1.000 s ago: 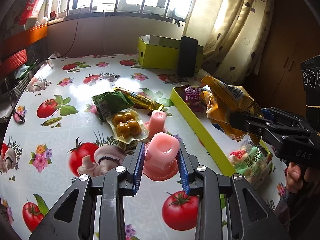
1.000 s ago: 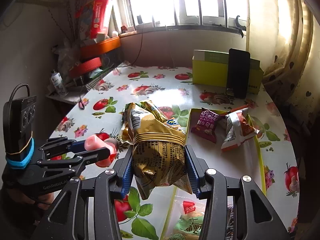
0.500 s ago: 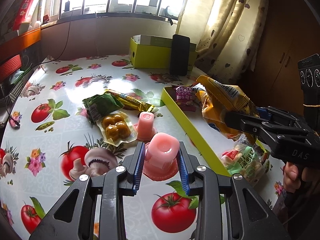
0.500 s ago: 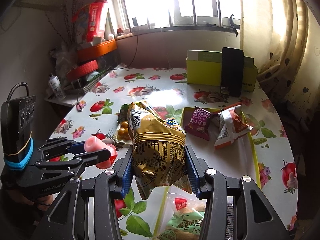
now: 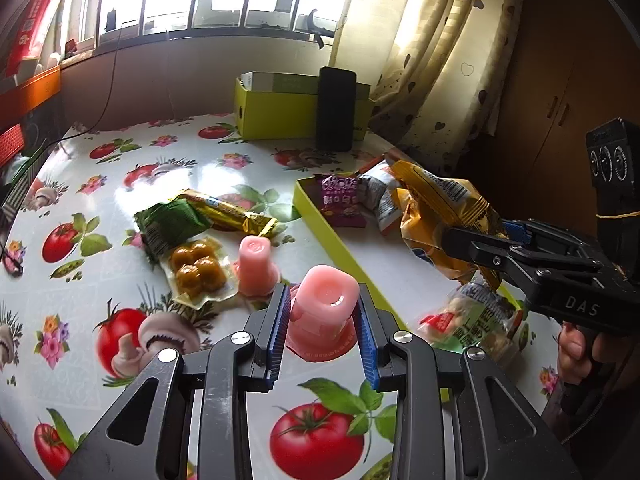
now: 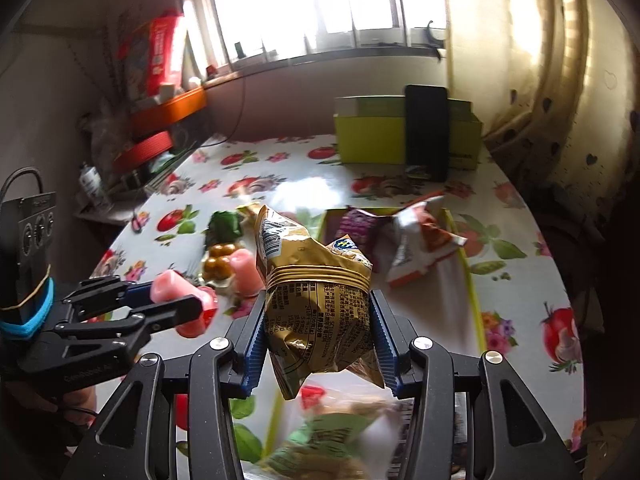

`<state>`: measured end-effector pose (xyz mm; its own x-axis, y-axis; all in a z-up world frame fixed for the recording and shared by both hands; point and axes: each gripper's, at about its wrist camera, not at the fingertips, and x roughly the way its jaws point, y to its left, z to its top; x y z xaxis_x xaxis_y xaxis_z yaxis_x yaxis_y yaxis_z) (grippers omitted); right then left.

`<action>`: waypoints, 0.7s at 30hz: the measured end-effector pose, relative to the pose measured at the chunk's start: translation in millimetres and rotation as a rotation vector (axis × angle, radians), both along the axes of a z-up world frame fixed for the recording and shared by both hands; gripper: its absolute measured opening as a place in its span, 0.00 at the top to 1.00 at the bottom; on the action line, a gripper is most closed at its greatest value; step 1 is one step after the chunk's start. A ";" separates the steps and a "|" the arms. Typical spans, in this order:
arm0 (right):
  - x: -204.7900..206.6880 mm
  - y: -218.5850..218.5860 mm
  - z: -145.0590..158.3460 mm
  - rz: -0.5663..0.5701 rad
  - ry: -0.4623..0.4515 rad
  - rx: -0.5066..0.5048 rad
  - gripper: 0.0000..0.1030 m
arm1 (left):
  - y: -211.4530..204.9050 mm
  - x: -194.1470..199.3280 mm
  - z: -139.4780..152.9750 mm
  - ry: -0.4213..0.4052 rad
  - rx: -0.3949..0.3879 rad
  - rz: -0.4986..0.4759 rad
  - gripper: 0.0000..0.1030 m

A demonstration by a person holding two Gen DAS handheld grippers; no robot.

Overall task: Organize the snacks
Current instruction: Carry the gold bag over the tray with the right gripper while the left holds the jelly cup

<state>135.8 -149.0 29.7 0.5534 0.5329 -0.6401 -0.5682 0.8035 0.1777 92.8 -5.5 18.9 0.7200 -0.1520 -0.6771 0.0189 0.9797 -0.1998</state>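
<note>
My left gripper (image 5: 323, 322) is shut on a pink jelly cup (image 5: 325, 304), held upside down above the tablecloth beside the yellow tray's near edge (image 5: 344, 256). My right gripper (image 6: 318, 326) is shut on a gold snack bag (image 6: 316, 292), which hangs over the tray (image 6: 472, 300). In the left wrist view that gold bag (image 5: 440, 208) sits above the tray, clamped by the right gripper (image 5: 472, 240). In the right wrist view the left gripper (image 6: 176, 304) shows at the left with the pink cup (image 6: 168, 286). A purple packet (image 5: 342, 200) and a white-orange packet (image 6: 420, 236) lie in the tray.
On the tablecloth lie a second pink jelly cup (image 5: 256, 264), a clear pack of brown balls (image 5: 198, 268), a green packet (image 5: 172, 222) and a gold bar wrapper (image 5: 232, 212). A green-and-white bag (image 5: 468, 320) lies at the tray's near end. A yellow box (image 5: 288, 116) with a dark phone (image 5: 336, 108) stands behind.
Both grippers have shifted sideways over the table, each keeping its grip. The tray and its packets now sit closer to the middle of both views.
</note>
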 end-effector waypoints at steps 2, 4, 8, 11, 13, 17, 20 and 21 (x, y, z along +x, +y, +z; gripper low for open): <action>3.8 -9.6 -0.4 -0.025 0.002 0.005 0.56 | -3.8 2.7 1.7 -0.003 0.002 -0.006 0.68; 6.2 -17.2 -0.6 -0.042 0.001 0.007 0.56 | -6.9 5.3 2.9 -0.006 0.001 -0.013 0.68; 11.6 -30.1 -2.3 -0.075 0.002 0.007 0.56 | -13.0 10.3 4.9 -0.011 0.002 -0.028 0.68; 14.7 -35.6 -7.1 -0.098 0.007 -0.005 0.56 | -17.3 12.4 5.3 -0.012 0.002 -0.039 0.68; 17.4 -38.5 -11.2 -0.109 0.014 -0.012 0.56 | -19.2 13.3 4.7 -0.011 0.002 -0.045 0.68; 23.8 -37.7 -20.7 -0.122 0.022 -0.041 0.56 | -21.0 15.8 3.3 -0.005 0.002 -0.047 0.68; 29.4 -34.4 -27.7 -0.137 0.020 -0.086 0.56 | -20.5 16.9 2.4 -0.004 0.001 -0.046 0.68; 31.6 -33.9 -30.5 -0.142 0.021 -0.100 0.55 | -20.5 17.5 2.2 -0.003 0.001 -0.045 0.68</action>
